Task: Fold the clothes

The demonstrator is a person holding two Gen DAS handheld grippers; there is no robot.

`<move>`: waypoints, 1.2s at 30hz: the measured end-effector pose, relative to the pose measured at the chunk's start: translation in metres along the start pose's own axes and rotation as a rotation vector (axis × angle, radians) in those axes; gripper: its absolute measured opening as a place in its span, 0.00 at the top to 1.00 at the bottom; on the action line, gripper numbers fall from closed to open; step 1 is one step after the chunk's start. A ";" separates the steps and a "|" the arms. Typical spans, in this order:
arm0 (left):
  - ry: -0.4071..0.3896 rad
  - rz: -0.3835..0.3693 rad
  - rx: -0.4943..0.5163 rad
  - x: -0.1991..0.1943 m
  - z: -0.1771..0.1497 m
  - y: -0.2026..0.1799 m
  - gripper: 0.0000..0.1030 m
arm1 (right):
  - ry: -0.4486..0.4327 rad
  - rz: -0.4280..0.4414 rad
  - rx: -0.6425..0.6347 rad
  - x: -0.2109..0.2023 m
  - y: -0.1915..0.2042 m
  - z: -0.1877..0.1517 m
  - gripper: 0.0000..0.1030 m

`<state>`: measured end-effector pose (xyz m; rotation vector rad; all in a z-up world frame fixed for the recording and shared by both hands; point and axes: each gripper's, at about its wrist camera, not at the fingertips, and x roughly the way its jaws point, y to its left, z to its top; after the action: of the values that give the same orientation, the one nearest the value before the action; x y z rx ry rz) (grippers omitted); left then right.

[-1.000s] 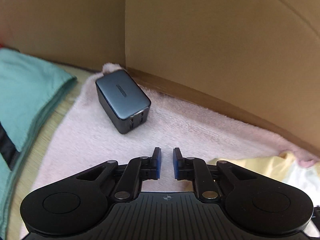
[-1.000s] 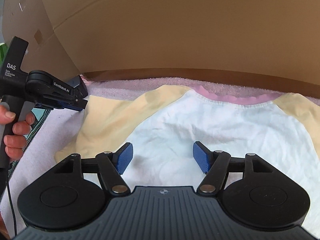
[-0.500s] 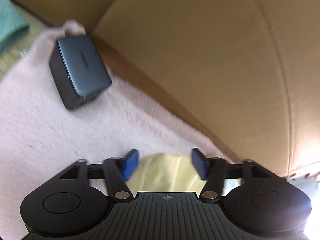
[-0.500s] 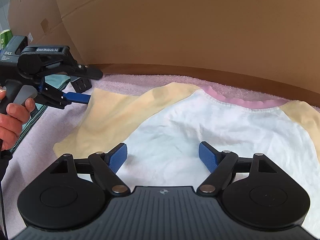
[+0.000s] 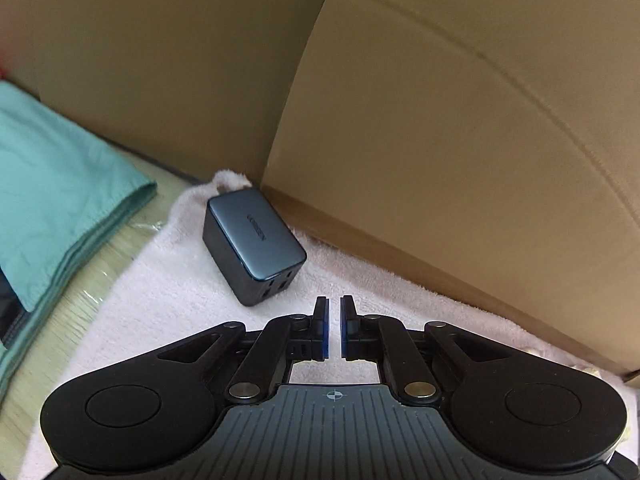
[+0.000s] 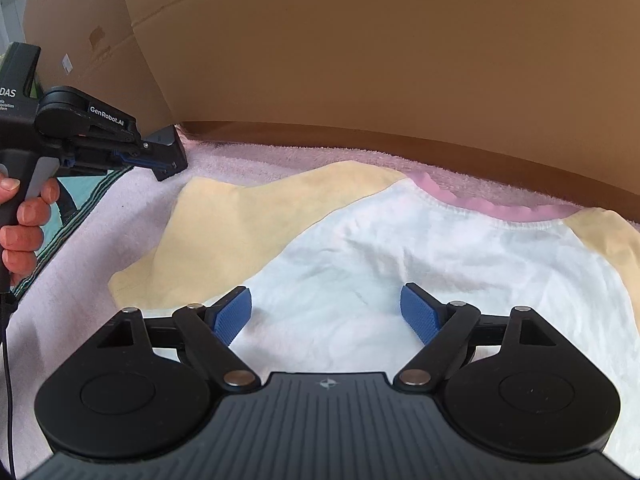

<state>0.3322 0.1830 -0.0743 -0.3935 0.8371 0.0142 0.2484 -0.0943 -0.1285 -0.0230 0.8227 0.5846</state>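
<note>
In the right wrist view, the shirt (image 6: 400, 248) lies flat on a pink towel (image 6: 280, 156) and fills the middle and right of the frame. Its body is white, its sleeves are pale yellow, and the collar at the upper right has a pink edge. The right claw (image 6: 326, 312) hangs at the lower centre, directly over the white body of the shirt. Its blue pads (image 6: 232, 314) stand wide apart and nothing is between them; they have just been opening a little more.

The left claw (image 6: 170, 166) shows at the upper left of this view, held by a hand (image 6: 24, 224). It is just above the far corner of the left yellow sleeve and is apart from the cloth.

In the left wrist view, the left claw (image 5: 334, 328) has just closed, and its pads are almost together with nothing between them. Under it is only the towel. A dark charger block (image 5: 252, 244) lies just beyond it, near the cardboard wall (image 5: 440, 140). A folded teal cloth (image 5: 52, 200) lies at the left.
</note>
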 end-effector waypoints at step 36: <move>0.082 0.128 0.084 -0.033 -0.047 -0.029 0.74 | 0.003 0.022 0.010 0.003 0.000 0.002 0.12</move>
<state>0.2810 0.1445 -0.0685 -0.2624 0.9395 0.0816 0.2514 -0.0924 -0.1295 -0.0058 0.8299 0.6007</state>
